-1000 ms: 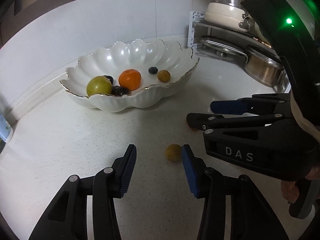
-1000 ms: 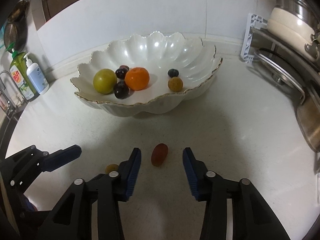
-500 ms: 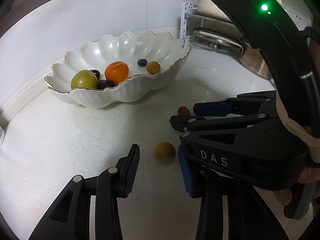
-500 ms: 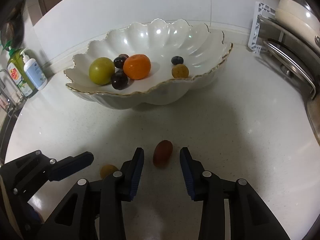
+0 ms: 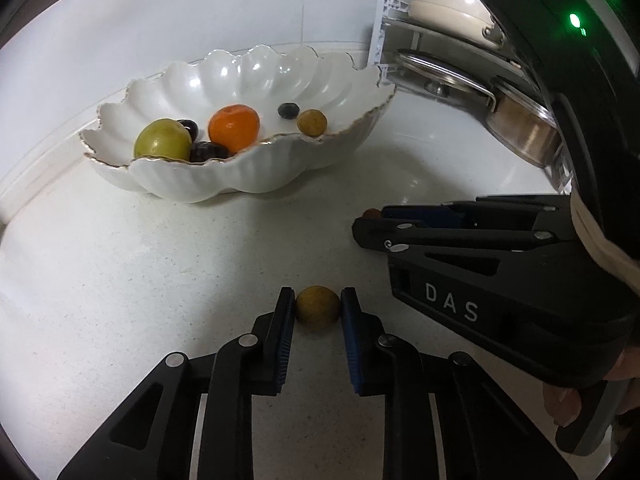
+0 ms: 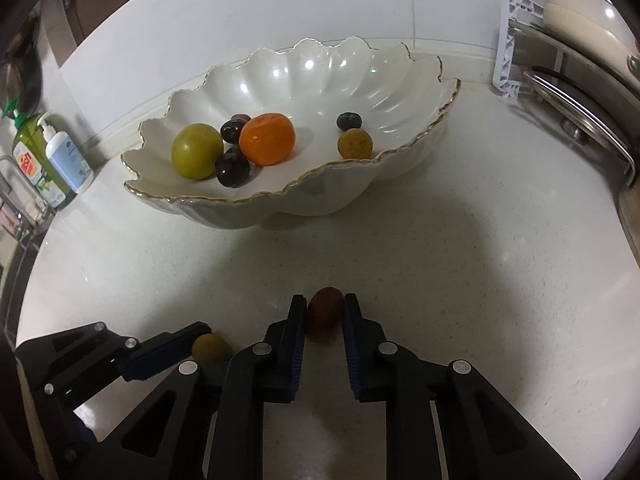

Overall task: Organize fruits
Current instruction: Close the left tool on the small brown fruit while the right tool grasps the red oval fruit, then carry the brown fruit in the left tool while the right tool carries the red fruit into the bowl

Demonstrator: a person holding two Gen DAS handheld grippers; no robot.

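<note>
On the white speckled countertop [image 5: 120, 280], the left gripper [image 5: 317, 308] has just closed its jaws, and its blue pads now press on either side of a small round yellow-brown fruit [image 5: 317, 306] that sits on the counter between the fingertips. Just to its right, the right gripper [image 6: 325, 312] has likewise just closed, clamped on a small oval reddish-brown fruit [image 6: 325, 312] that also rests on the counter. In the right wrist view the left gripper's fruit shows low at the left, beside the right gripper's near finger. Beyond both grippers stands a scalloped white bowl [image 6: 360, 72] with a gold rim, well apart from the held fruits. It contains a green plum [image 6: 197, 156], an orange tangerine [image 6: 267, 139], dark plums [image 6: 233, 169], a blueberry [image 6: 349, 121] and another yellow-brown fruit [image 6: 355, 143].
</note>
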